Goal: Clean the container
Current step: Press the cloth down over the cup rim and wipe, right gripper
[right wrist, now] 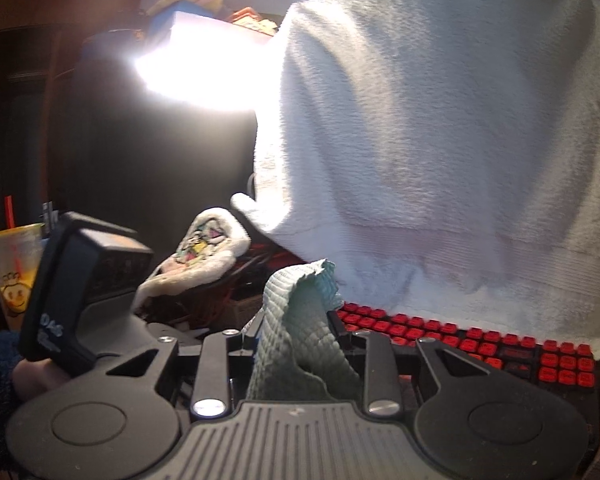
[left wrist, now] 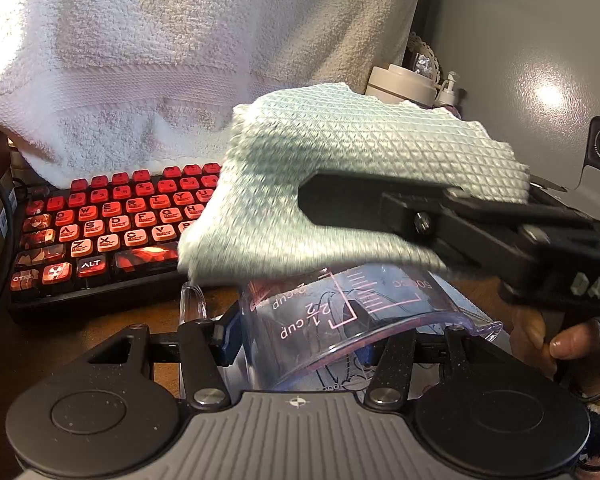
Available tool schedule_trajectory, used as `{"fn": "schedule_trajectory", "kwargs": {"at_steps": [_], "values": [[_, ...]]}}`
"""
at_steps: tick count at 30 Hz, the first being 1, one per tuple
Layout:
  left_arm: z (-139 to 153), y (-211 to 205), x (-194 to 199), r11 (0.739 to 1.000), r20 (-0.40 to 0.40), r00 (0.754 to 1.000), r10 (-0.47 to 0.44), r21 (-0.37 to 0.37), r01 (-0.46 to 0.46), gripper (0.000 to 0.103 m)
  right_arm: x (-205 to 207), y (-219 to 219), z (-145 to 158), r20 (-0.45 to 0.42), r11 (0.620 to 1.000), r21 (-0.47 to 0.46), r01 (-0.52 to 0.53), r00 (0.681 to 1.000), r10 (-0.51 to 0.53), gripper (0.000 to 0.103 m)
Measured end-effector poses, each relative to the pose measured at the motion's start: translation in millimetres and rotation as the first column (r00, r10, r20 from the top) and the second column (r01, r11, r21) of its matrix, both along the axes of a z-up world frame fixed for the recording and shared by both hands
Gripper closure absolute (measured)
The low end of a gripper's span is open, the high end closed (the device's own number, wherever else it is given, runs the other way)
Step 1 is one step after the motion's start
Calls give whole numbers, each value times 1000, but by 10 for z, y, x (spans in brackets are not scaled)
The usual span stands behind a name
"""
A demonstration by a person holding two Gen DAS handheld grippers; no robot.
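Clamped in the left gripper (left wrist: 296,344) above the bench (left wrist: 148,312), the cup (left wrist: 340,316) sits under the cloth (left wrist: 340,160) pinched by the right gripper (right wrist: 296,344); wiping looks unfinished.

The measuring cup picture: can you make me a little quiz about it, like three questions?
1. True or false: the right gripper is clamped on the cloth.
2. What does the left gripper hold? A) keyboard B) clear measuring cup C) bottle
3. Fill in: behind the red keyboard hangs a white ____.

Key: 1 true. 2 B. 3 towel.
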State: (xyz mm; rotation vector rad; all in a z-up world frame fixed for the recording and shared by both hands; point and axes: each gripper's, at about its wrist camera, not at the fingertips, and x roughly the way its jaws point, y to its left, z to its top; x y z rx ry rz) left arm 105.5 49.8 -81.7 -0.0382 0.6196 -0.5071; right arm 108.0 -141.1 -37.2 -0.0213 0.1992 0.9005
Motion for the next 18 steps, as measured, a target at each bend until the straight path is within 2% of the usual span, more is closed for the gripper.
{"fn": "schedule_trajectory", "kwargs": {"at_steps": [11, 18], "values": [[6, -14, -1, 1000, 0, 1000, 1, 1, -1, 52, 121, -110, -10, -44, 997, 30, 70, 997, -69, 76], [14, -33, -8, 1000, -1, 1000, 3, -1, -3, 52, 68, -97, -10, -41, 999, 39, 23, 999, -21, 70]]}}
